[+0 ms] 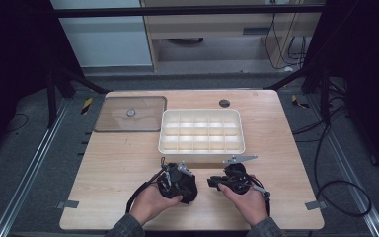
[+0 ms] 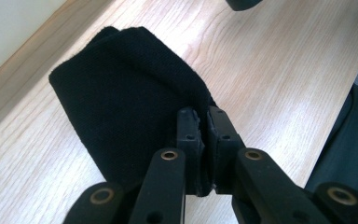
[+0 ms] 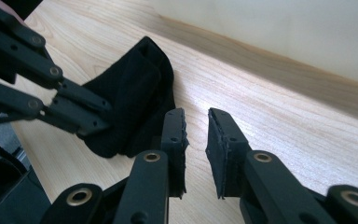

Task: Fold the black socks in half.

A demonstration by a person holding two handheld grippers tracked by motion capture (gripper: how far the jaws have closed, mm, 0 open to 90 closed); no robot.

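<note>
A black folded cloth (image 1: 186,190) lies on the wooden table (image 1: 118,163) near its front edge, just ahead of the person's left hand. My left gripper (image 2: 204,114) is shut on one edge of the cloth (image 2: 121,93), and the fabric bulges out past the pads. My right gripper (image 3: 196,116) hovers close to the right of the cloth (image 3: 135,107), its jaws a narrow gap apart with bare wood showing between them. In the high view the left gripper (image 1: 178,181) and right gripper (image 1: 212,182) face each other.
A white tray (image 1: 164,129) with several compartments stands just beyond the grippers at mid-table. A clear lid (image 1: 131,121) with a round knob lies at the back left. A dark round hole (image 1: 224,103) sits near the far edge.
</note>
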